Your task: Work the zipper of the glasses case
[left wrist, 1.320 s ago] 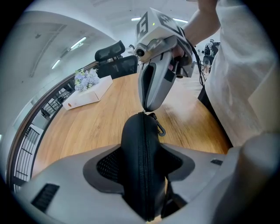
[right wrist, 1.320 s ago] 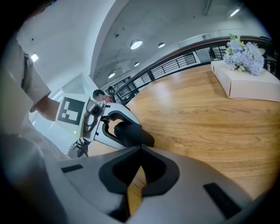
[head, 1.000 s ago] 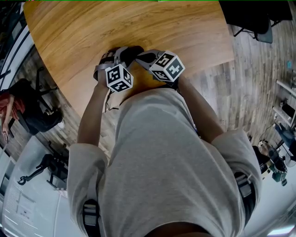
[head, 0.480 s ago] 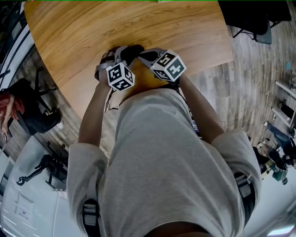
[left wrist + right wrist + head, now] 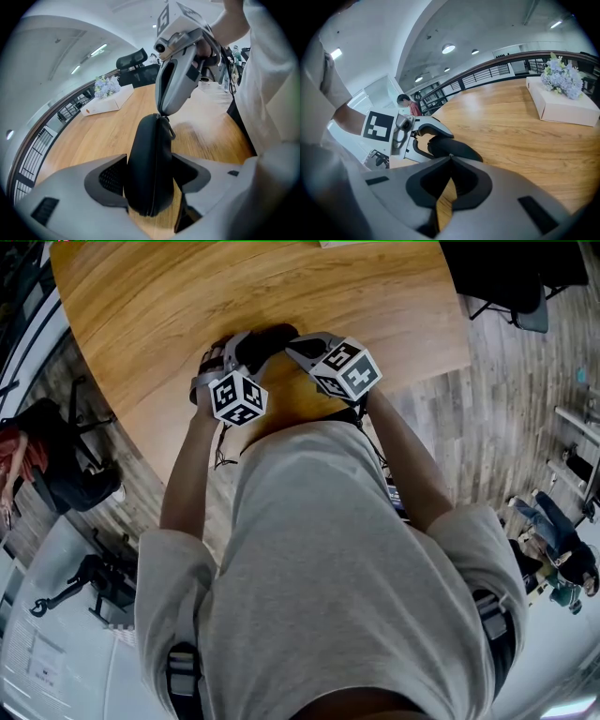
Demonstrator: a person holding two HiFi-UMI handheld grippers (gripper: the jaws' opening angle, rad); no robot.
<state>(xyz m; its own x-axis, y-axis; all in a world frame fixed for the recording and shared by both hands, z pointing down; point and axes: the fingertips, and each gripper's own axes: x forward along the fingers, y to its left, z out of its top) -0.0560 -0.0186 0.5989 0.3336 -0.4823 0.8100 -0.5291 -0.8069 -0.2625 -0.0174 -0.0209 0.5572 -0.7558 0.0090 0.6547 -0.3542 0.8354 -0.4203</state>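
Left jaws wider round glasses case (image 5: 149, 164)

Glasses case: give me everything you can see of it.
The glasses case is a matte black rounded shell, its zipper seam looking closed. It stands on edge above the wooden table, between the fingers of the left gripper, which press both sides; those jaws have just been opening. The right gripper, shut, meets its far end by the zipper pull.

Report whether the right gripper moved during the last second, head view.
Yes, slightly: the grey right gripper, its tip at the black glasses case, shifted toward the wooden table's right edge.
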